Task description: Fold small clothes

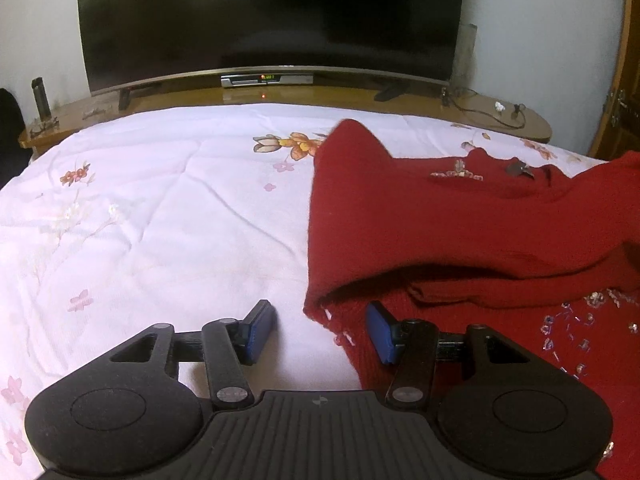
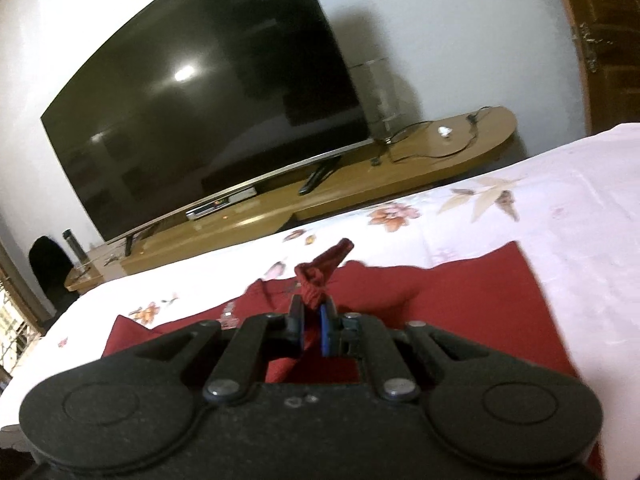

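A red knit sweater [image 1: 460, 220] with bead trim lies on the bed, partly folded over itself, on the right of the left wrist view. My left gripper [image 1: 320, 326] is open and low over the sheet at the sweater's near left corner; its right finger rests over the red fabric, its left finger over bare sheet. In the right wrist view my right gripper [image 2: 313, 320] is shut on a bunched fold of the red sweater [image 2: 460, 296] and holds it lifted above the garment.
The bed has a white floral sheet [image 1: 160, 208]. Beyond its far edge a wooden TV stand [image 1: 500, 116] carries a large dark TV [image 1: 272, 20], a set-top box [image 1: 266, 79] and cables. A wooden door [image 2: 616, 40] stands at the right.
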